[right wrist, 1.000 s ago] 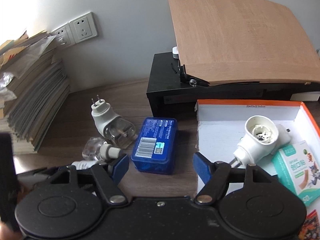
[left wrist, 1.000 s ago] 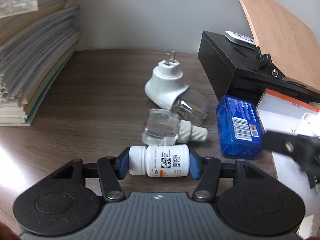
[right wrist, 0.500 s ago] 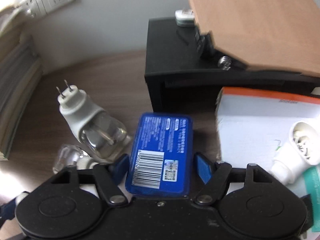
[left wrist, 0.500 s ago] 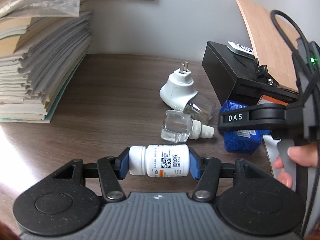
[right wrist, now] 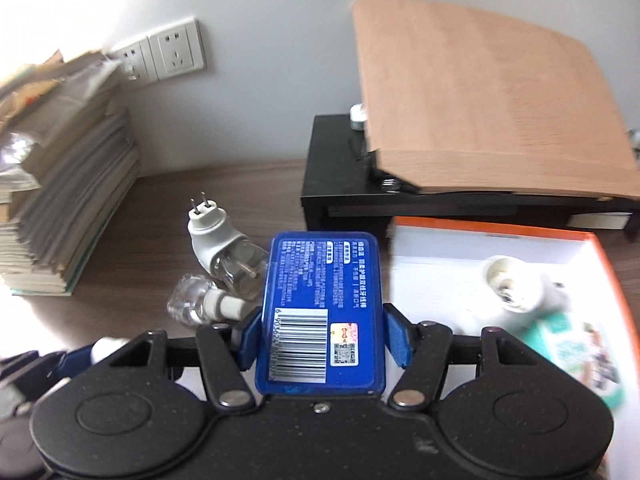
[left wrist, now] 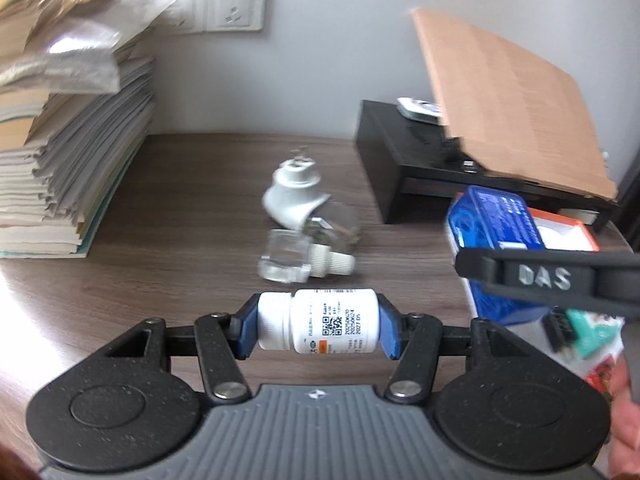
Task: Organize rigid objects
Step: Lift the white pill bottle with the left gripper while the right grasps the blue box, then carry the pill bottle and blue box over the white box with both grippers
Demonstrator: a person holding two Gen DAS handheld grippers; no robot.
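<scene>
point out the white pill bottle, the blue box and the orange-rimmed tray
white pill bottle [left wrist: 332, 322], left wrist view, on its label
blue box [right wrist: 320, 280], right wrist view, on its printed face
orange-rimmed tray [right wrist: 440, 256], right wrist view, on its bare white floor

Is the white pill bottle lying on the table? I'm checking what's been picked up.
No, the white pill bottle sits clamped in the left gripper, above the table.

pill bottle [left wrist: 316, 322]: white, orange bit on the label
flat box [right wrist: 320, 308]: blue, white barcode patch
tray [right wrist: 496, 229]: white inside, orange rim
desk [left wrist: 192, 208]: dark woodgrain
gripper pads [right wrist: 398, 334]: blue
</scene>
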